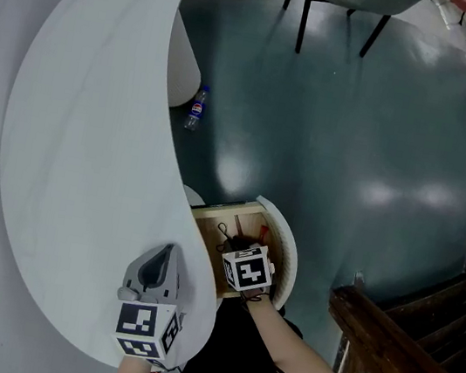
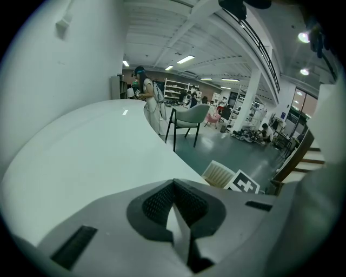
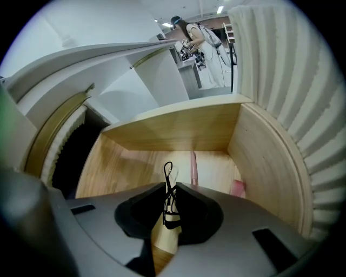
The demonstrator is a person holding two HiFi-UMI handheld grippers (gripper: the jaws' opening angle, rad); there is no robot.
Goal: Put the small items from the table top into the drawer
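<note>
The wooden drawer (image 1: 212, 222) stands pulled out from under the white curved table (image 1: 79, 155). My right gripper (image 3: 172, 189) points down into the drawer (image 3: 173, 130), shut on a small black clip with a wire loop (image 3: 168, 171). A pink pen (image 3: 193, 166) and a small pink block (image 3: 238, 187) lie on the drawer floor. In the head view the right gripper (image 1: 237, 248) sits under its marker cube, over the drawer. My left gripper (image 1: 165, 257) rests over the table's near edge, jaws shut with nothing between them (image 2: 174, 189).
The drawer's ribbed white curved front (image 1: 288, 252) stands right of the right gripper. A plastic bottle (image 1: 195, 108) lies on the dark floor by the table leg. A chair (image 1: 334, 3) stands far off, and a wooden stair rail (image 1: 399, 360) is at lower right.
</note>
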